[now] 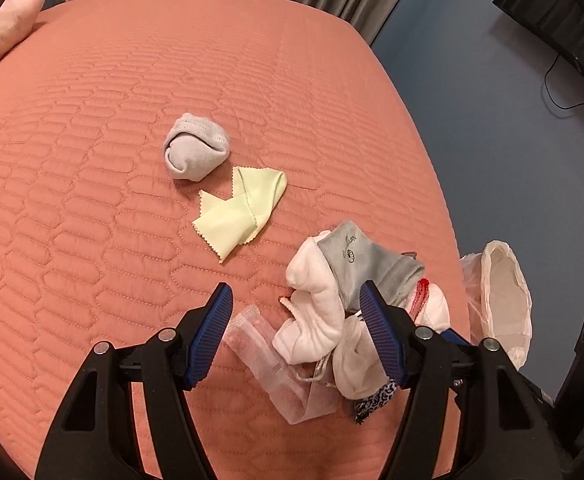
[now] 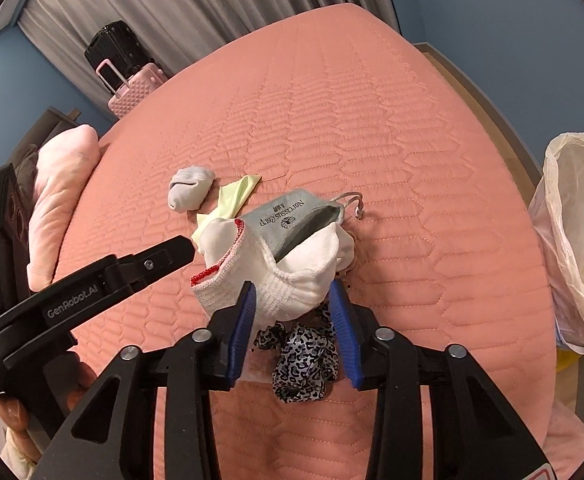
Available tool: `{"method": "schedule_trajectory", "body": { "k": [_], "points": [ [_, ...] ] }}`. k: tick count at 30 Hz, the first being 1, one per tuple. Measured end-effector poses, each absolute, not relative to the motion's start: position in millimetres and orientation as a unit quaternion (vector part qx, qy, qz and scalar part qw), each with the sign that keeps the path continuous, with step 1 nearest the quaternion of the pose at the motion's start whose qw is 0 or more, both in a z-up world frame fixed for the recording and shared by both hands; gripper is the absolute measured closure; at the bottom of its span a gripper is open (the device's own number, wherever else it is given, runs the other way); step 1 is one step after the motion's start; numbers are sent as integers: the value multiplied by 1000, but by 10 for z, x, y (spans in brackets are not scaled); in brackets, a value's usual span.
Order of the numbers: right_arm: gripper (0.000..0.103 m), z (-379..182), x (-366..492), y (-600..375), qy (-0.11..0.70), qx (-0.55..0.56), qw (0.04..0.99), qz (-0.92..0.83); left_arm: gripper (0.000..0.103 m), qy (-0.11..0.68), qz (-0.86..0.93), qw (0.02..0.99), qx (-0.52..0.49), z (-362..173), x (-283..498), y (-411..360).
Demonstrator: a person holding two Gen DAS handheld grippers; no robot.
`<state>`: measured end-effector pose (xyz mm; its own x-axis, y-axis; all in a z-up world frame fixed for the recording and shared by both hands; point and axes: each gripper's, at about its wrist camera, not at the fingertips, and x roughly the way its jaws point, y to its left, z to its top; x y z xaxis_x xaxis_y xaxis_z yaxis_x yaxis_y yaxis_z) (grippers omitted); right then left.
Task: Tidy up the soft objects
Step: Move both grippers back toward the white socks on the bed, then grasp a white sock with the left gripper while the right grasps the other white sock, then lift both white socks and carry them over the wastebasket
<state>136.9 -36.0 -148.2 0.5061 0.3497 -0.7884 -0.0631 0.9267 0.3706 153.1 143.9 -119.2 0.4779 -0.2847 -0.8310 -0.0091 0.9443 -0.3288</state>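
On the pink quilted bed [image 1: 92, 200] lies a pile: white socks [image 1: 315, 312], a grey drawstring pouch [image 1: 363, 264] and a leopard-print scrunchie [image 2: 299, 360]. My left gripper [image 1: 295, 304] hangs open over the pile's left side, above a clear plastic sleeve [image 1: 268, 352]. In the right wrist view my right gripper [image 2: 292, 292] has its blue pads against both sides of a white sock cuff [image 2: 292, 280], and the left gripper [image 2: 184, 248] comes in from the left. Farther back lie a rolled grey sock [image 1: 196, 152] and a pale yellow-green cloth [image 1: 240, 212].
A bin lined with a white bag [image 2: 575, 240] stands off the bed's right edge. A pink pillow [image 2: 60, 200] lies at the left. Suitcases [image 2: 124, 76] and curtains [image 2: 172, 8] are behind the bed. A dark screen [image 1: 563, 20] hangs on the blue wall.
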Motion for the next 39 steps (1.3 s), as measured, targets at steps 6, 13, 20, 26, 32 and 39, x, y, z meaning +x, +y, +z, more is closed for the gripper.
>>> {"method": "schedule_trajectory", "body": {
  "k": [6,13,20,26,32,39],
  "points": [
    [97,-1567,1424,-390,489,156,849,126,67,526,-100,832,-149,-1363,1651,1272],
    [100,-1458,1382,-458,473,162,856,133,96,524,-110,831,-150,-1325,1630,1262],
    [101,-1249,1303,-502,453,159,866,139,96,489,-112,850,-159,-1020,1497,1399],
    [101,-1022,1201,-521,432,155,877,144,96,465,-114,865,-146,-770,1418,1382],
    [101,-592,1093,-605,394,145,896,144,96,433,-129,881,-139,-415,1355,1300],
    [101,49,944,-869,333,139,923,136,96,390,-150,899,-130,77,1280,1144]
  ]
}}
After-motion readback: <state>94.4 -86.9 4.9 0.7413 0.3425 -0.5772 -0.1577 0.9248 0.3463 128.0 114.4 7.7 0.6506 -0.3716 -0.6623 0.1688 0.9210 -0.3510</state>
